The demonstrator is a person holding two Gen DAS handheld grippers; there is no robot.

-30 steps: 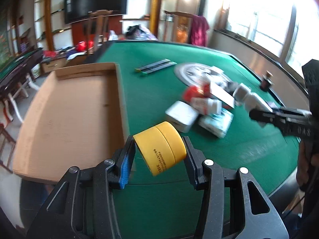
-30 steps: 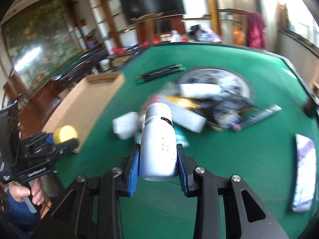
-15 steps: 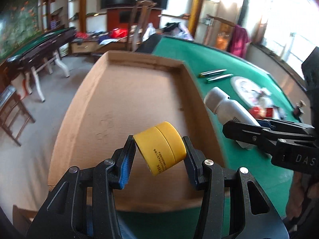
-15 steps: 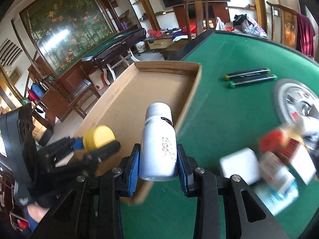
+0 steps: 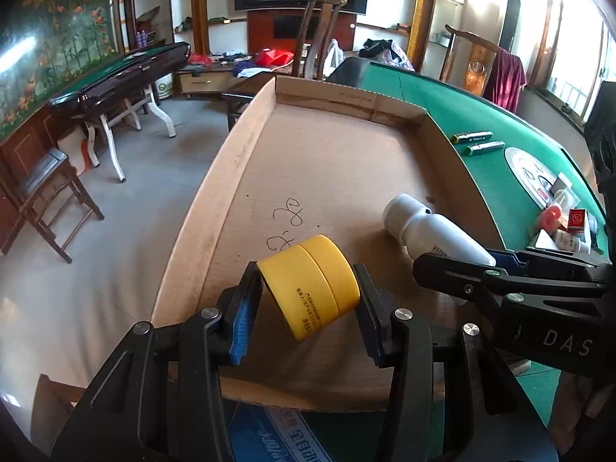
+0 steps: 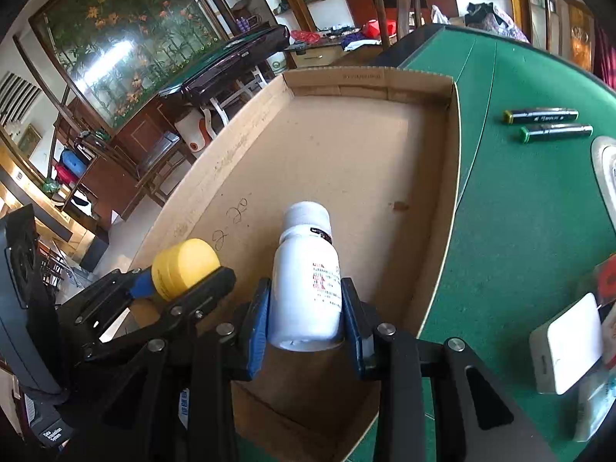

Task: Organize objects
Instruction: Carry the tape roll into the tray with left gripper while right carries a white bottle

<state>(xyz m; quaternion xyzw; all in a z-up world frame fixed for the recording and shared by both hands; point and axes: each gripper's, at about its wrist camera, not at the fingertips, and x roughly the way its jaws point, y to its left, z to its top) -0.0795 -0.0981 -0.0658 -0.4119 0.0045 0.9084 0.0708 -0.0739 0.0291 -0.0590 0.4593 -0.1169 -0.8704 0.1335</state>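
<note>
My left gripper (image 5: pixel 304 304) is shut on a round yellow jar (image 5: pixel 310 290), held tilted above the near end of a shallow cardboard tray (image 5: pixel 331 177). My right gripper (image 6: pixel 306 308) is shut on a white pill bottle (image 6: pixel 308 273) with a white cap, also over the tray's near end. In the left wrist view the white pill bottle (image 5: pixel 431 233) and the right gripper (image 5: pixel 462 265) show at the right. In the right wrist view the yellow jar (image 6: pixel 184 267) in the left gripper (image 6: pixel 181 281) sits at the left. The tray's floor is bare apart from pen scribbles.
The tray (image 6: pixel 452 177) lies at the left edge of a green felt table (image 6: pixel 519 200). Two green markers (image 6: pixel 543 123) lie beyond it. A white box (image 6: pixel 566 346) and several small packets (image 5: pixel 562 227) lie to the right. Chairs and another table (image 5: pixel 115 77) stand across the floor.
Both grippers moved left from over the green felt and the pile of items to above the cardboard tray, each keeping its grip. The tray now fills both views.
</note>
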